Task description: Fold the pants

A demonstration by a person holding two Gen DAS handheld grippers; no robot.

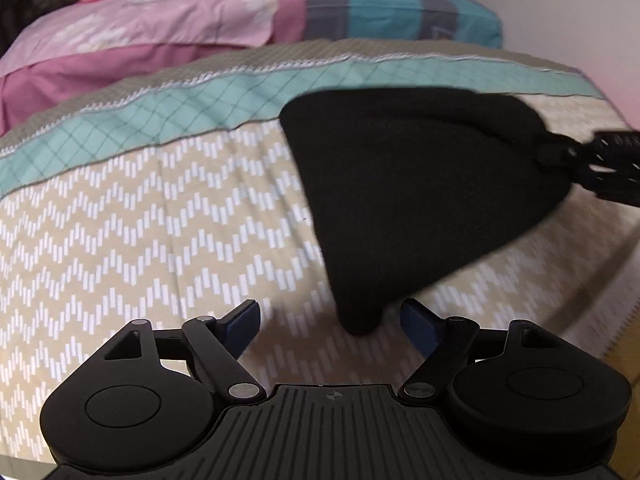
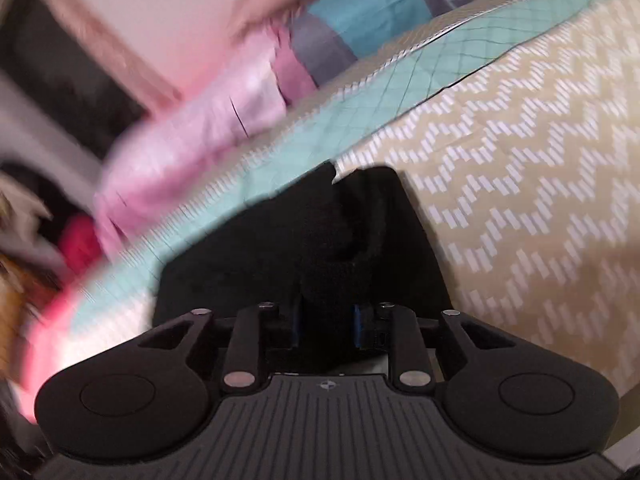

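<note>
A bed fills both views, spread with a beige zigzag-patterned cover [image 1: 140,220] edged by a teal diamond-stitched band [image 1: 180,108]; pink pillows [image 1: 140,24] sit in the upper left of the left wrist frame. At bottom centre, the left tongs [image 1: 330,326] stand released, nothing between them. The black pants [image 1: 408,188] lie bunched right of centre. At the right edge, the right tongs [image 2: 326,322] hold a fold of them between blue pads, though the grip looks loose.
</note>
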